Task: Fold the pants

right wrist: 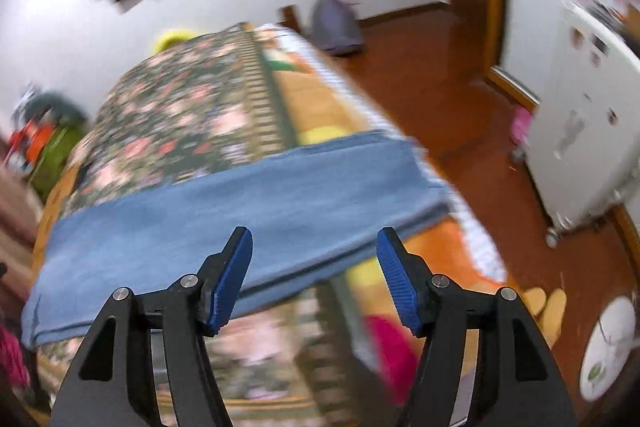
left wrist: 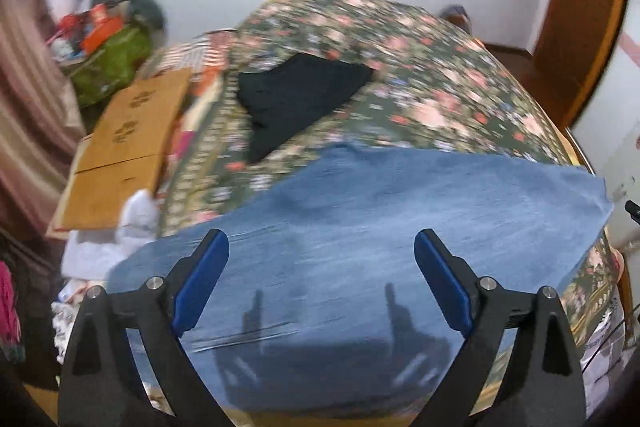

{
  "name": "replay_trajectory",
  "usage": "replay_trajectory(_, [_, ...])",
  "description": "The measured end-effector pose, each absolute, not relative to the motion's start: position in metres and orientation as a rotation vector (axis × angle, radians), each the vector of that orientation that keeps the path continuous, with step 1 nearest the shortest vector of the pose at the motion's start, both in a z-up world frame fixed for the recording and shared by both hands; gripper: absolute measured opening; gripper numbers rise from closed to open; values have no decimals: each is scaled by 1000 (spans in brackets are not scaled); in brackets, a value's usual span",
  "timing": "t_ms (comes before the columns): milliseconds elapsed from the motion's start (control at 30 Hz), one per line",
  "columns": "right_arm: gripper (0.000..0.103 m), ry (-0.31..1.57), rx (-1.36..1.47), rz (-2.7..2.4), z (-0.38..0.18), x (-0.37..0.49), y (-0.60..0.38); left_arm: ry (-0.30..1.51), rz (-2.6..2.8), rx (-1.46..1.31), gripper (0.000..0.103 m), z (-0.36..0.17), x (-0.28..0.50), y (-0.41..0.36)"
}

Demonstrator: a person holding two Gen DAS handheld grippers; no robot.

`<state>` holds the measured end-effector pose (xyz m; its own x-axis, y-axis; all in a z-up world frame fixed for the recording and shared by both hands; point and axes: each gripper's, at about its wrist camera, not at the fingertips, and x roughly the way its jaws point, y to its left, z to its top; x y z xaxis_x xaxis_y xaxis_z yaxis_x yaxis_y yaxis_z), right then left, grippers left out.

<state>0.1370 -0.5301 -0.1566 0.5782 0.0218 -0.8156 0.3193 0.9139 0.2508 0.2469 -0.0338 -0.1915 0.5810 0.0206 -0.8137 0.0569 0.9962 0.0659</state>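
Note:
The blue denim pants (left wrist: 380, 219) lie flat across the near part of a bed with a floral cover (left wrist: 420, 75). My left gripper (left wrist: 322, 247) is open and empty, hovering just above the denim, and its shadow falls on the cloth. In the right wrist view the pants (right wrist: 248, 203) stretch as a wide band across the floral cover (right wrist: 172, 115), with one end near the bed's right edge. My right gripper (right wrist: 316, 247) is open and empty above the near edge of the pants. Both views are motion blurred.
A black garment (left wrist: 296, 95) lies farther back on the bed. A cardboard box (left wrist: 124, 147), white cloth (left wrist: 132, 223) and bags (left wrist: 108, 39) sit left of the bed. On the right are a wooden floor (right wrist: 440, 79), a white cabinet (right wrist: 592, 131) and a doorway.

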Motion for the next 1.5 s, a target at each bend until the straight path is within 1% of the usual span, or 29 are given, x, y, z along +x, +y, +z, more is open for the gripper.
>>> replay_trajectory(167, [61,981,467,-253,-193,143,-570,1017,-113,90,95,-226,267,-96])
replay_trajectory(300, [59,997,572,-236,-216,148,-591,1118,-186,83,94,-260,271,-127])
replay_trajectory(333, [52,981,600,-237,-219,149,-595,1141,-196,82,94,-266,272,-131])
replay_trajectory(367, [41,972,616,-242,-222,150,-598,1140,-183,108,94,-272,270,-135])
replay_trajectory(400, [34,970,624,-245,-223,151,-600,1121,-171,144,95,-273,267,-141])
replay_trajectory(467, [15,975,628,-241,-226,157,-600,1117,-163,159,95,-274,265,-145])
replay_trajectory(500, [10,968,620,-239,-226,158,-601,1124,-164,144,96,-274,265,-143])
replay_trajectory(567, [6,964,585,-227,-223,161,-599,1129,-164,133,96,-274,266,-141])
replay_trajectory(667, [4,945,491,-248,-218,161,-598,1124,-151,151,97,-274,264,-144])
replay_trajectory(700, [4,949,457,-267,-219,161,-598,1124,-151,148,97,-275,264,-143])
replay_trajectory(833, [5,1001,496,-255,-237,164,-604,1121,-150,148,97,-275,266,-142])
replay_trajectory(900, [8,989,487,-262,-229,159,-603,1116,-148,147,97,-276,265,-142])
replay_trajectory(933, [15,995,495,-267,-225,156,-604,1114,-148,147,97,-276,265,-142])
replay_trajectory(967, [28,1000,509,-265,-221,153,-606,1111,-147,147,97,-276,264,-142])
replay_trajectory(1000, [39,998,525,-259,-219,150,-606,1110,-147,147,98,-276,265,-142])
replay_trajectory(1033, [58,984,549,-248,-216,146,-605,1108,-146,145,98,-276,265,-141])
replay_trajectory(1067, [67,965,565,-239,-214,143,-603,1106,-146,143,98,-276,264,-142])
replay_trajectory(1133, [68,946,572,-231,-212,139,-596,1101,-143,143,99,-276,264,-142])
replay_trajectory(1233, [68,975,610,-229,-225,144,-591,1099,-138,142,99,-276,263,-142])
replay_trajectory(1300, [68,995,661,-229,-238,148,-591,1099,-138,142,99,-276,263,-142])
replay_trajectory(1400, [68,956,777,-223,-252,147,-598,1099,-139,142,99,-276,263,-142])
replay_trajectory(1500, [51,934,820,-243,-251,149,-603,1100,-138,142,99,-276,263,-142])
